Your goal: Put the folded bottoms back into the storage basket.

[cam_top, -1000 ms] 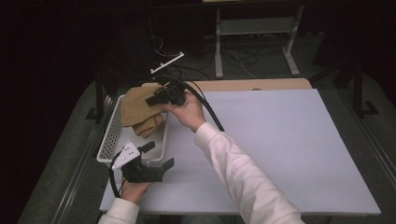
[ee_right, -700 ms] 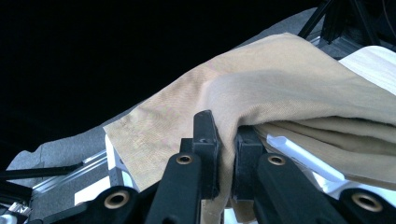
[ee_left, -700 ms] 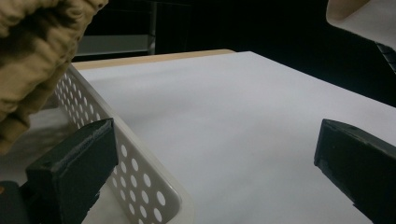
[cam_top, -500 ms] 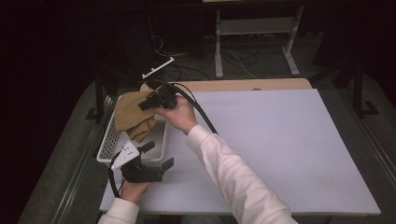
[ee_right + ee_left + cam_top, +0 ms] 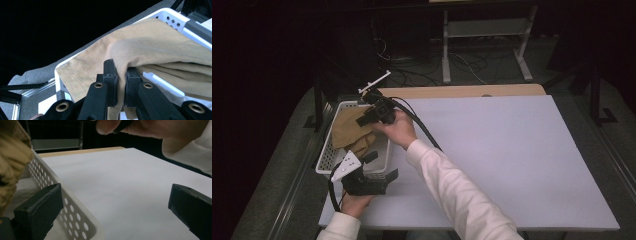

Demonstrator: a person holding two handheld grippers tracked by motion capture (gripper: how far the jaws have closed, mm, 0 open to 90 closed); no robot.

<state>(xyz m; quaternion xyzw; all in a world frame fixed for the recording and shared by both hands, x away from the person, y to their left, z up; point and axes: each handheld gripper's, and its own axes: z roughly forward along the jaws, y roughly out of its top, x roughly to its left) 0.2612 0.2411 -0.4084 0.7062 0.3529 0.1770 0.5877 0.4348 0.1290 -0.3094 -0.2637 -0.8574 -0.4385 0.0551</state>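
I hold two grippers. My right gripper [image 5: 364, 120], left of centre in the high view, has its jaws clamped on a fold of the one tan cloth [image 5: 347, 131]; in the right gripper view the fabric [image 5: 140, 52] is pinched tight between the two black jaws at the bottom centre. The cloth lies in the one white perforated basket [image 5: 328, 159] at the left edge of the white table [image 5: 512, 160], draped over the basket's far rim [image 5: 172, 15]. My left gripper [image 5: 384, 167] sits in the lower left of the high view, just beside the basket's near end. Its jaws stand wide apart with nothing between them; in the left gripper view the basket's wall [image 5: 75, 212] runs next to the left-hand jaw. One black cable [image 5: 422, 130] trails from my right gripper across the table.
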